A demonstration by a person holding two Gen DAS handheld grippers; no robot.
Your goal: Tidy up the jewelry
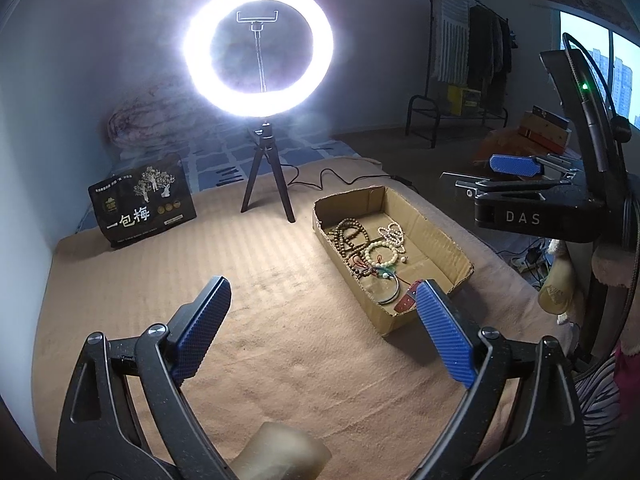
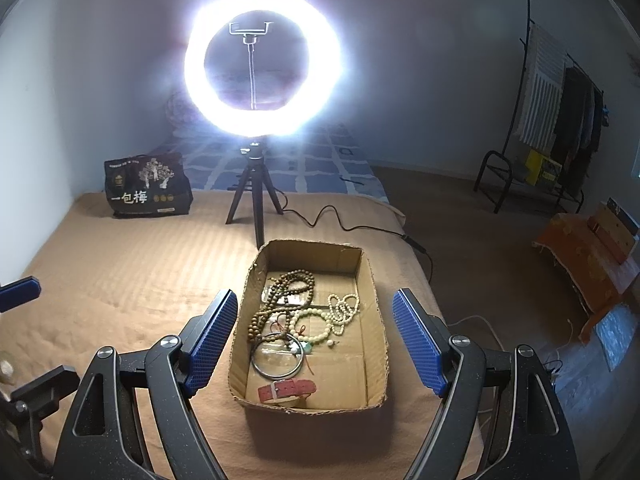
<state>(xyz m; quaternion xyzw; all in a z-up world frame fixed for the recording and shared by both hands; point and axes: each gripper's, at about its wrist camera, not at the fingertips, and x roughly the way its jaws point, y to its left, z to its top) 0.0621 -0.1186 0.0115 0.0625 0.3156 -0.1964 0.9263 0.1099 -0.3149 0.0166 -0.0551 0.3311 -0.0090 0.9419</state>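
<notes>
An open cardboard box [image 2: 372,280] lies on the tan blanket and holds the jewelry. Inside are brown bead strands [image 2: 288,284], cream bead strands [image 2: 344,308], a metal bangle [image 2: 276,356] and a red strap [image 2: 286,390]. My right gripper [image 2: 316,296] hovers over the box's near half, open, nothing between its blue pads. My left gripper [image 1: 323,286] is open above bare blanket left of the box [image 1: 400,200], its right pad [image 1: 444,332] overlapping the box's near corner in the picture. The bangle [image 1: 386,292] and beads [image 1: 352,236] show there too.
A lit ring light [image 1: 258,48] on a small tripod [image 1: 266,184] stands behind the box, its cable [image 2: 340,220] trailing right. A black printed bag [image 1: 142,204] sits at the back left. The bed edge drops off right of the box; a clothes rack [image 2: 560,120] stands beyond.
</notes>
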